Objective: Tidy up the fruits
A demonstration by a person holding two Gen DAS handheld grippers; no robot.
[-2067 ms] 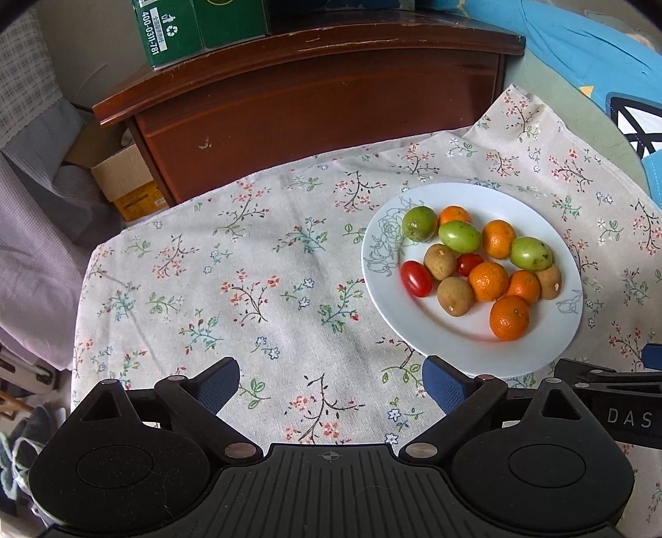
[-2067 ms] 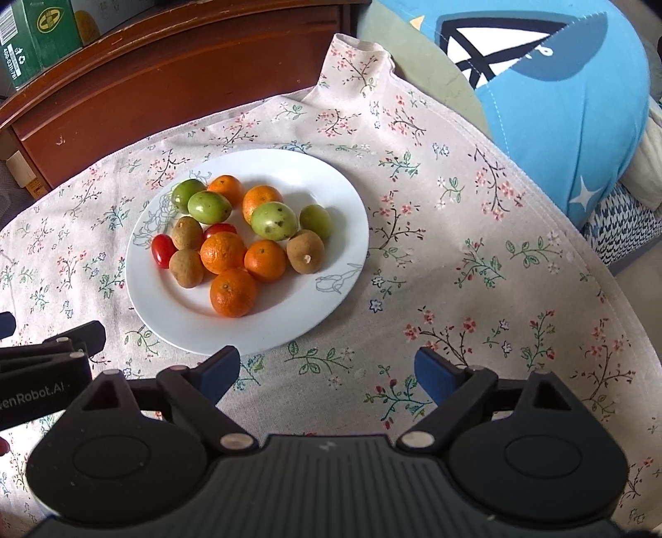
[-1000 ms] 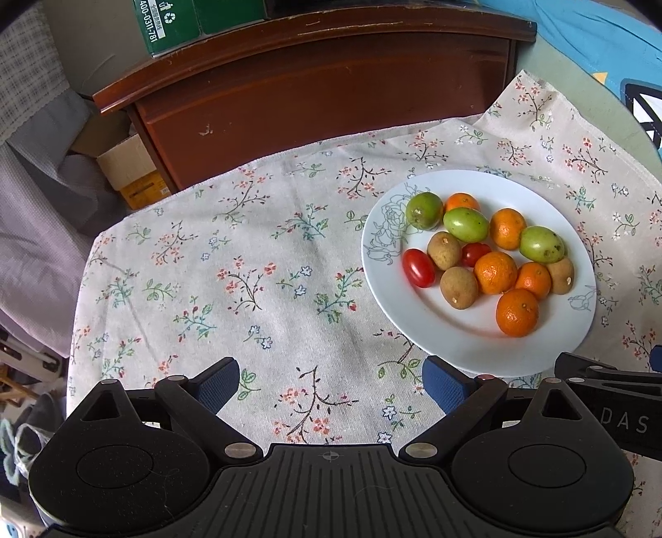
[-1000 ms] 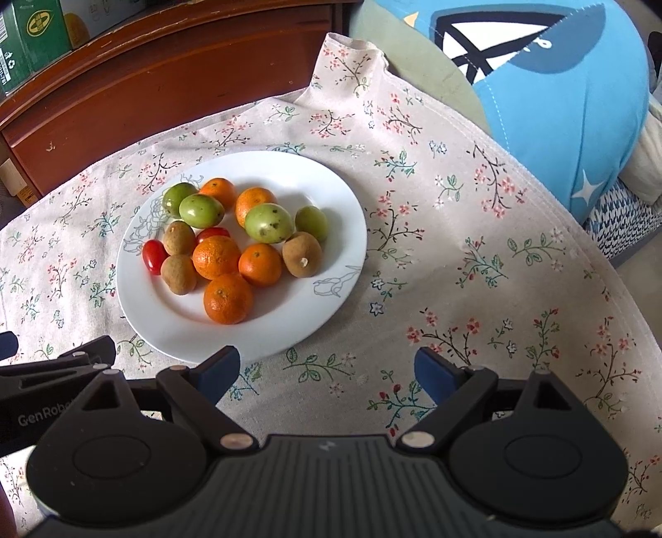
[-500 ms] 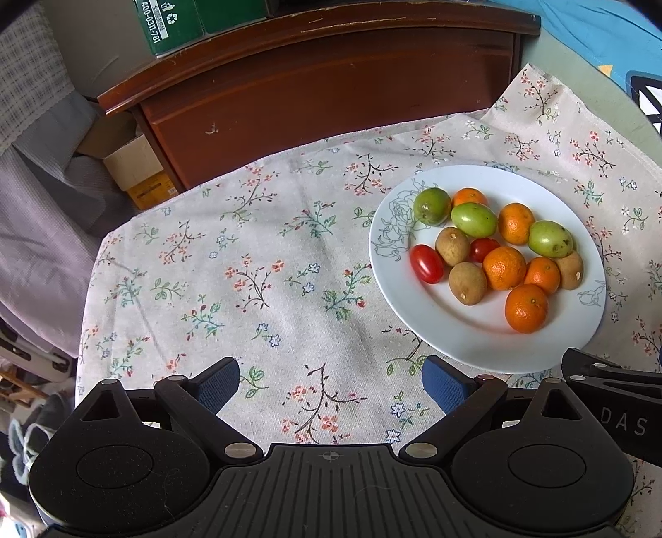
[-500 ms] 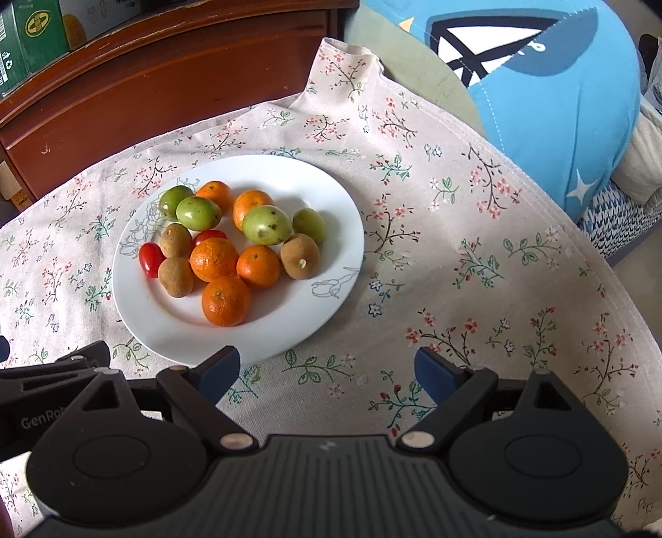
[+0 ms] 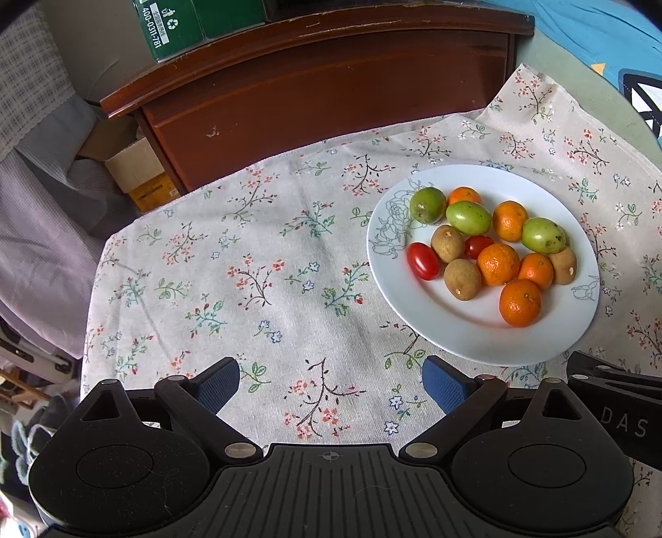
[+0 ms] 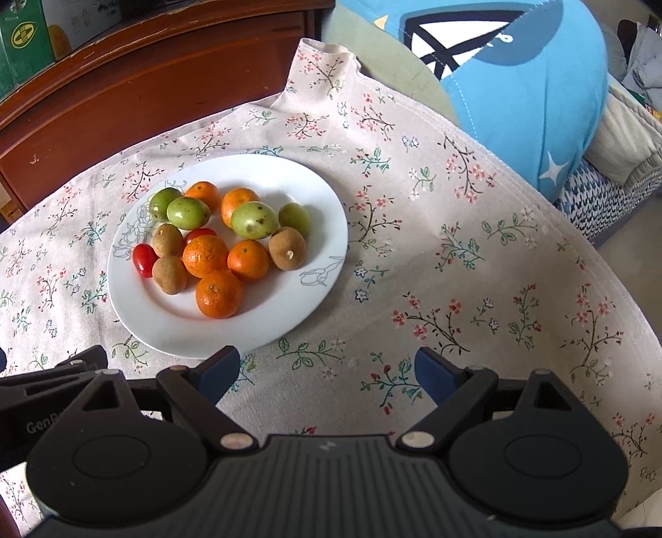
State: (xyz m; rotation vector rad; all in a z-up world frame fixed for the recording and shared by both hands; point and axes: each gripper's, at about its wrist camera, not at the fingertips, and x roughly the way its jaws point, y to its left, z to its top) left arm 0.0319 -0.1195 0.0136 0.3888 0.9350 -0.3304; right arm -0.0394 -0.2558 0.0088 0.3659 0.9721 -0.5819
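Note:
A white plate (image 7: 467, 335) (image 8: 173, 331) on the flowered tablecloth (image 7: 256, 265) holds a heap of small fruit: several oranges (image 7: 520, 302) (image 8: 218, 293), green fruits (image 7: 468, 217) (image 8: 253, 220), brown fruits (image 7: 462, 279) (image 8: 287, 253) and two red cherry tomatoes (image 7: 422, 260) (image 8: 144, 259). My left gripper (image 7: 331, 383) hovers open over bare cloth, near and left of the plate, nothing between its blue pads. My right gripper (image 8: 327, 372) is open too, over cloth at the plate's near right rim, holding nothing.
A dark wooden cabinet (image 7: 331, 87) stands behind the table with green boxes (image 7: 173, 25) on top. A blue cushion (image 8: 529, 82) lies at the right. Cardboard boxes (image 7: 136, 169) and grey fabric (image 7: 37, 231) sit left, beyond the table edge.
In both views the plate has shifted only a little; the grippers stay open and hold nothing.

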